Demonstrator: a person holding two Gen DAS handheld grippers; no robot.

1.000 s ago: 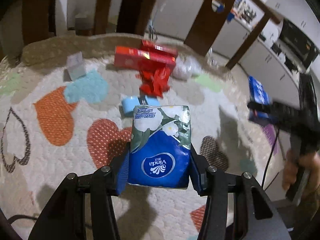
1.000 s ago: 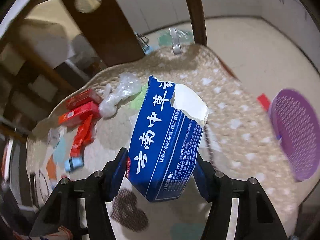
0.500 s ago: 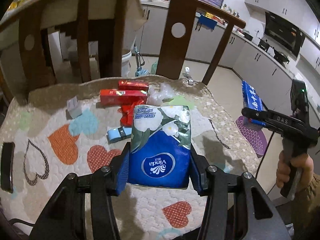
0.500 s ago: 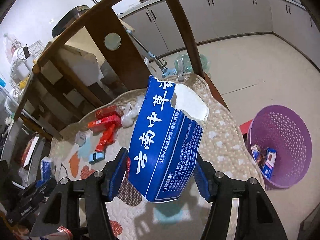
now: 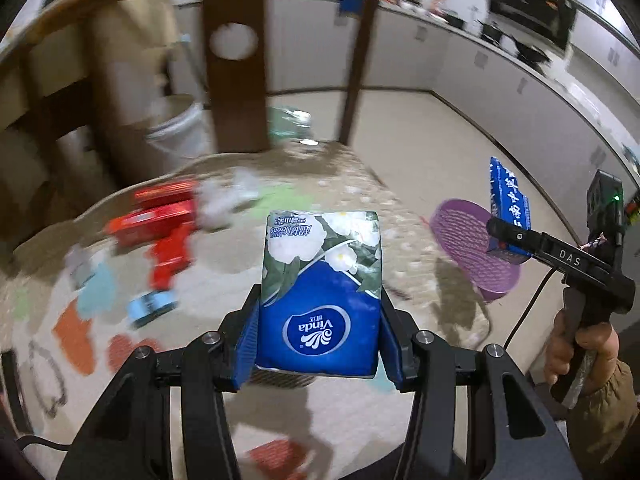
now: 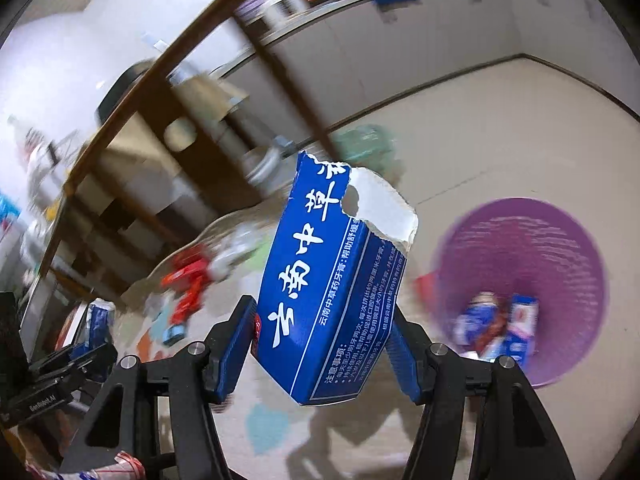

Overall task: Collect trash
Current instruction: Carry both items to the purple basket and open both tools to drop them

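Observation:
My left gripper (image 5: 318,344) is shut on a blue and white Vinda tissue pack (image 5: 320,292), held above the quilted table (image 5: 224,312). My right gripper (image 6: 324,344) is shut on a torn blue toothpaste box (image 6: 332,280); it also shows in the left wrist view (image 5: 508,208), raised over the purple basket (image 5: 472,248). The basket (image 6: 532,240) stands on the floor to the right and holds several packets (image 6: 500,328). Red boxes (image 5: 160,216), a clear plastic wrapper (image 5: 228,200) and a small light blue item (image 5: 152,308) lie on the table.
A wooden chair back (image 5: 236,64) rises behind the table. A white bucket (image 5: 176,128) and a green item (image 5: 288,124) are on the floor beyond. Kitchen cabinets (image 5: 500,80) line the far wall. The left gripper shows at the lower left of the right wrist view (image 6: 80,356).
Both grippers have swung right toward the purple basket with their loads still held. The basket now fills more of the right wrist view.

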